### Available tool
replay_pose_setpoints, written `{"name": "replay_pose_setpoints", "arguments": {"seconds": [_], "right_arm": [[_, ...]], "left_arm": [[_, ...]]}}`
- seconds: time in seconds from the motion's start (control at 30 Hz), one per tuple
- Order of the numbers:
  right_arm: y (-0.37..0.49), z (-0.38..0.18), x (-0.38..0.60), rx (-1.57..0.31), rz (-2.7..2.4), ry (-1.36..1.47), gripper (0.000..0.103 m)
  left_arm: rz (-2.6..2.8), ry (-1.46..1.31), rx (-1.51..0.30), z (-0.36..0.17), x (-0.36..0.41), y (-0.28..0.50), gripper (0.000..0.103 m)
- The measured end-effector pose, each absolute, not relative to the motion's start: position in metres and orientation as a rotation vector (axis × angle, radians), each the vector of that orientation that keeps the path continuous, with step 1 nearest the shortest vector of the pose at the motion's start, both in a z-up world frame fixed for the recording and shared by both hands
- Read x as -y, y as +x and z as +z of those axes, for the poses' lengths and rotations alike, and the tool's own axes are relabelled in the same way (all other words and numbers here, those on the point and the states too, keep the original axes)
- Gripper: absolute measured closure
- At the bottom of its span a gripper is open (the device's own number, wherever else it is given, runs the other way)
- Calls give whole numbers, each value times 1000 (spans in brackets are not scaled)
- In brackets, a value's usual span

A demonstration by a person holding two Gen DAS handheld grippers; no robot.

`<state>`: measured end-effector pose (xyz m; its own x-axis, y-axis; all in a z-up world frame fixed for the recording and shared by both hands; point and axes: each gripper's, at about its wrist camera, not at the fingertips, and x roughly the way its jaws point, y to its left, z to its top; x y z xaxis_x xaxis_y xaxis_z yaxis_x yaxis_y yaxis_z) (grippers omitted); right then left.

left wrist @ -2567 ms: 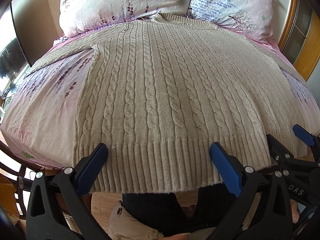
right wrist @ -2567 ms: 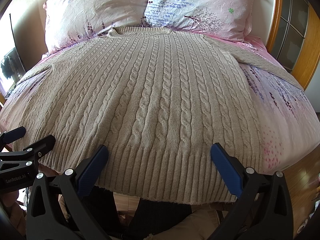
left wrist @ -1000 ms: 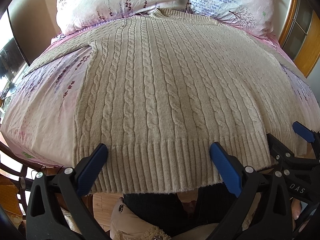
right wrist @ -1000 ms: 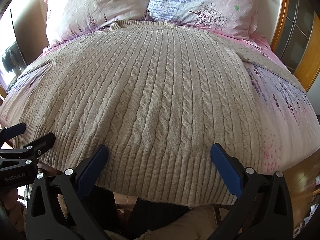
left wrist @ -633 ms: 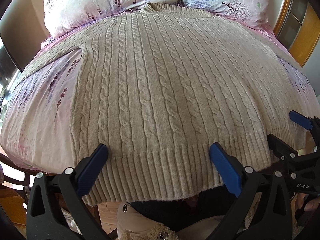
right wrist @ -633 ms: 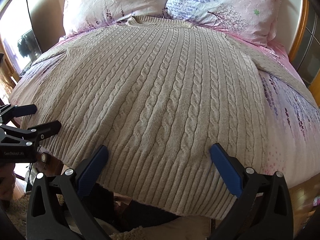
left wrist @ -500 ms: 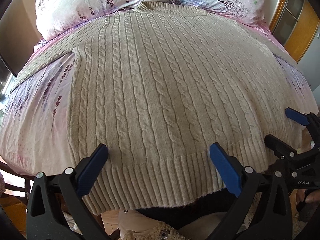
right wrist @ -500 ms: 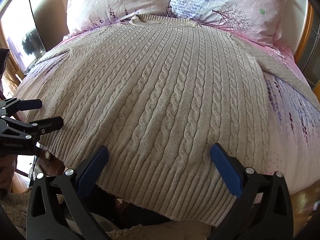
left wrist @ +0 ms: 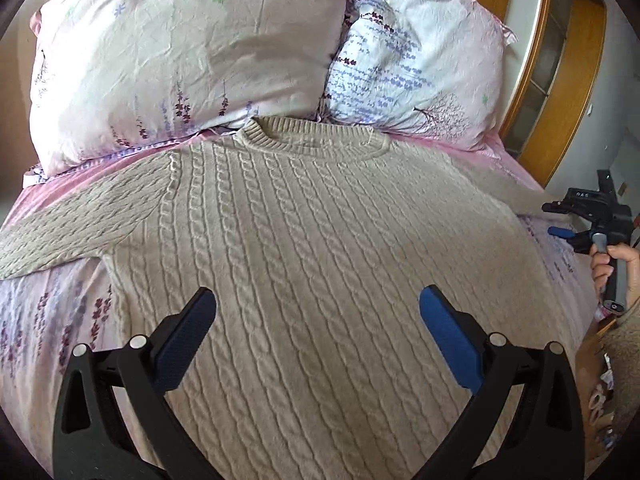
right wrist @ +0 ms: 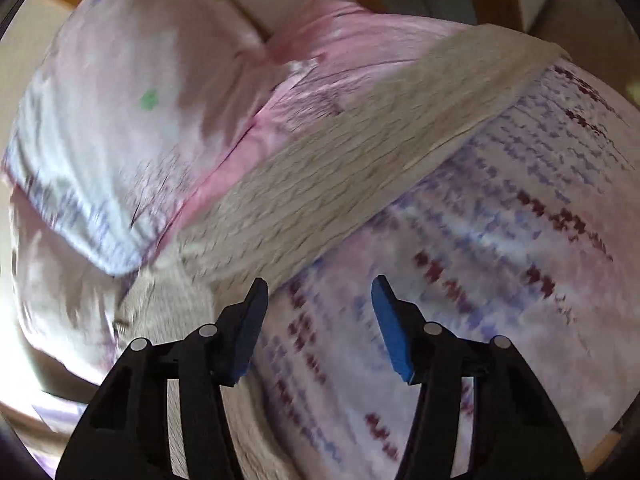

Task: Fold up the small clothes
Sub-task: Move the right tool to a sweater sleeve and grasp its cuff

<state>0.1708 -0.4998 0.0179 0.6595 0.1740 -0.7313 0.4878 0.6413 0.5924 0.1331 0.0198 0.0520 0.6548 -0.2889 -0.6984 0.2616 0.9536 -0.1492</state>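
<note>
A beige cable-knit sweater [left wrist: 320,248] lies flat on the bed, collar toward the pillows, sleeves spread to both sides. My left gripper [left wrist: 316,312] is open and empty, hovering over the sweater's middle. My right gripper [right wrist: 316,296] is open and empty, over the sheet just below the sweater's right sleeve [right wrist: 360,160]; this view is blurred by motion. The right gripper also shows at the right edge of the left wrist view [left wrist: 588,228], held in a hand.
Two floral pillows [left wrist: 180,52] [left wrist: 420,56] lean at the head of the bed. The pink floral sheet [left wrist: 52,320] shows on both sides of the sweater. A wooden headboard and cabinet [left wrist: 560,80] stand at the far right.
Both grippers have moved from the hem up the bed. The left is now over the sweater's middle. The right has swung out to the right sleeve, with its jaws closer together.
</note>
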Motion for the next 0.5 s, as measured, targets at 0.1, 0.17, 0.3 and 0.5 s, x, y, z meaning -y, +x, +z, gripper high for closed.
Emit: {"name": "replay_pose_setpoints", "arguments": {"seconds": [0.1, 0.17, 0.3, 0.5], "right_arm": [[176, 11, 535, -814, -295, 967, 48], [175, 9, 548, -791, -331, 1001, 51], [179, 7, 566, -753, -390, 1030, 56], [182, 5, 579, -701, -465, 1024, 71]], "left_arm": [[-308, -53, -789, 52, -19, 150, 2], [-308, -51, -769, 54, -18, 159, 2], [-292, -61, -761, 55, -18, 178, 2], [-264, -91, -769, 50, -22, 195, 2]]}}
